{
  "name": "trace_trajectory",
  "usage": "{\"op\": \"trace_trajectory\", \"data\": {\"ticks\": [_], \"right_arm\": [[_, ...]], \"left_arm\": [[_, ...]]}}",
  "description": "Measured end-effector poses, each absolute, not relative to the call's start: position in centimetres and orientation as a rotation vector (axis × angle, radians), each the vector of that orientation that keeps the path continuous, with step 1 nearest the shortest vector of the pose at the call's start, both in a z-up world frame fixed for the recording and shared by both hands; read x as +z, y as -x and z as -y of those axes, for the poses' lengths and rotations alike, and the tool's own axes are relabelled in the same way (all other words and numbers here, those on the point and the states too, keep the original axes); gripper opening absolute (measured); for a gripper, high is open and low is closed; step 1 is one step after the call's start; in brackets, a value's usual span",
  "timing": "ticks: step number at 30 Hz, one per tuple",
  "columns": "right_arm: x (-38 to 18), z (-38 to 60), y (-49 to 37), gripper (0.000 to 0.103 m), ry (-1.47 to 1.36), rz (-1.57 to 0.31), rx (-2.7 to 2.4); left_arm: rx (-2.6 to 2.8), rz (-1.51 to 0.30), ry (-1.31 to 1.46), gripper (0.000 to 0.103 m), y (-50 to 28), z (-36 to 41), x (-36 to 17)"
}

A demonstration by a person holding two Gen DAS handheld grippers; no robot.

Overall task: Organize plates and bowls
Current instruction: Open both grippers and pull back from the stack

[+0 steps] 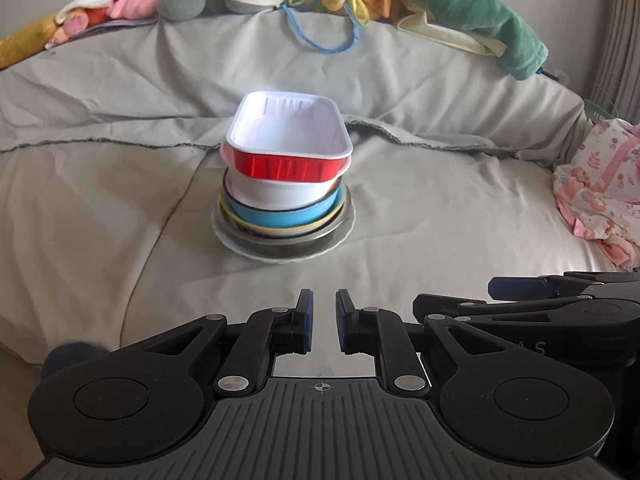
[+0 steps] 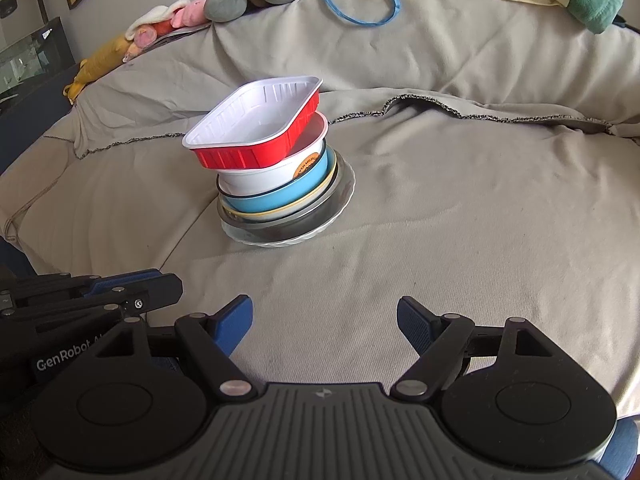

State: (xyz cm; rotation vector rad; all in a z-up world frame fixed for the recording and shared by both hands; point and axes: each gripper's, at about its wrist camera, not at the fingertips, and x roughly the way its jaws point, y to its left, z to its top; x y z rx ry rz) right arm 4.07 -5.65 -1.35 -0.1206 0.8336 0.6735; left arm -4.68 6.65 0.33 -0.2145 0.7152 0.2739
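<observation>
A stack of dishes stands on the beige bed cover (image 1: 100, 200). On top sits a red tray with a white inside (image 1: 288, 140) (image 2: 256, 128). Under it come a white bowl (image 1: 276, 194) (image 2: 260, 180), a blue bowl (image 1: 280, 216) (image 2: 276, 200), a yellow-rimmed plate and a clear glass plate (image 1: 280, 252) (image 2: 288, 236) at the bottom. My left gripper (image 1: 324, 312) hangs in front of the stack, well short of it, its pads nearly together with nothing between them. My right gripper (image 2: 324, 320) is open and empty, also short of the stack, to the right of the left one.
Soft toys (image 1: 120, 8) and a green towel (image 1: 472, 12) line the raised far edge of the bed. A blue cord (image 1: 320, 40) lies below them. A pink floral cloth (image 1: 600, 192) lies at the right. Dark furniture (image 2: 24, 80) stands beyond the bed's left side.
</observation>
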Motion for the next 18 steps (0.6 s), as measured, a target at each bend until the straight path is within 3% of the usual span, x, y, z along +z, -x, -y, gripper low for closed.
{"op": "trace_trajectory", "data": {"ticks": [18], "right_arm": [[-1.49,5.74,-4.13,0.080,0.107,-0.831,0.673]], "left_arm": [[0.275,-0.725,0.199,0.016,4.63,-6.37,0.25]]}}
